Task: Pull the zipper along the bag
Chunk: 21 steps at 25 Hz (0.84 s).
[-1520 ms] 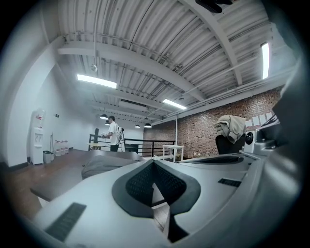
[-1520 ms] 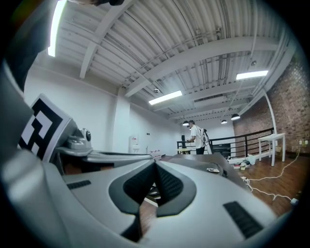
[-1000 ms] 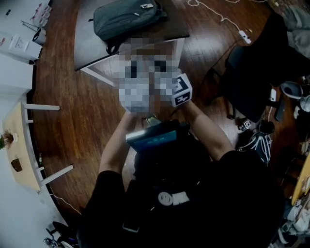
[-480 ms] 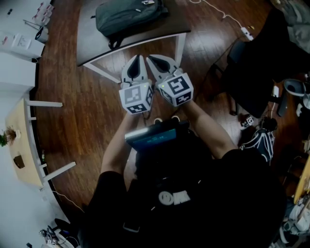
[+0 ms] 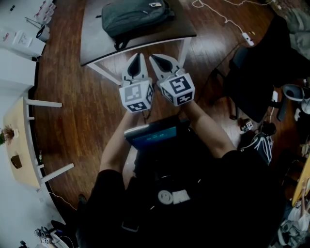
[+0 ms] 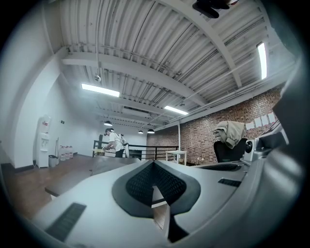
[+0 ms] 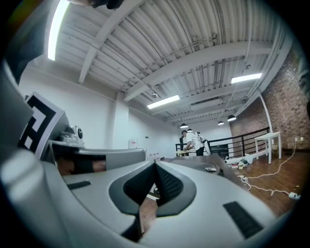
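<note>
Left tool [image 5: 137,58] and right tool [image 5: 154,59] shut, empty.
We expect they will shove the backpack [image 5: 135,17] across the surface [image 5: 97,46] unless opened.

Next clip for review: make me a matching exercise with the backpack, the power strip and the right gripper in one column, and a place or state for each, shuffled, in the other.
Things:
1. backpack
2. power strip
3. right gripper

Places or states:
A. on the wooden floor, at the end of a white cable
B. in the air short of the table, jaws shut with nothing between them
C. lying on the dark table

Pairs: 1-C, 2-A, 3-B
</note>
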{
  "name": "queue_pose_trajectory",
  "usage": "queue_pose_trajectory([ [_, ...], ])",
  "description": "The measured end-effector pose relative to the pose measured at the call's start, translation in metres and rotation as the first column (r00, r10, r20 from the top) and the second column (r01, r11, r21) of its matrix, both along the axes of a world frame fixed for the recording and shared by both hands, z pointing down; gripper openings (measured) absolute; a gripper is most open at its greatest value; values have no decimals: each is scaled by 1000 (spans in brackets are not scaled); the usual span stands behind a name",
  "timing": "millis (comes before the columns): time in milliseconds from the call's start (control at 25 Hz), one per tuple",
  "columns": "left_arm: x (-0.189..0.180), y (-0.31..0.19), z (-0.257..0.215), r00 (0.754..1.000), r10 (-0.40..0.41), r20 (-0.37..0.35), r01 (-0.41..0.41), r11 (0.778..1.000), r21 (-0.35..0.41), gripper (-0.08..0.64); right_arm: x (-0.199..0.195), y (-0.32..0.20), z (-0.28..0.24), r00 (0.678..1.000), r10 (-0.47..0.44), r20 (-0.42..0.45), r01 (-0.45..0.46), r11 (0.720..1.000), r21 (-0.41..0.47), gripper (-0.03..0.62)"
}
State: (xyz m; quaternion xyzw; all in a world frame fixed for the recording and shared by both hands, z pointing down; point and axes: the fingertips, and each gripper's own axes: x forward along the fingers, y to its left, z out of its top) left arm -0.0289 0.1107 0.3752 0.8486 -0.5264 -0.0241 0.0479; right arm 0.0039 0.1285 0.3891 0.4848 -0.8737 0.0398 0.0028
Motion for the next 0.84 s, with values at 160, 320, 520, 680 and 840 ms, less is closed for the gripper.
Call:
queue_pose_trajectory([
  [160,-6,-6,-1,1000,-1,-3,1,1000,3,5,-7,-7,-4,1000,-9,3,9,1000,15,4],
  [320,-10,-10,-3,1000,-4,-2,4,1000,7,5,-11,-12,-5,1000,-11,-7,11,1000,16,5],
  [520,-16,-15,-2,1000,-8,-6,8,1000,7,5,-18,-14,-4,999,-26,-21,26,1000,16,5],
  [680,-15,-20,-3,1000,-5,-11,5,1000,11,5,-19,-18,-3,999,-32,-33,32,999,14,5],
  [840,-14,-21,-1,1000,-3,-14,3,1000,12,5,-18,-18,0,999,-31,-40,32,999,10,5],
])
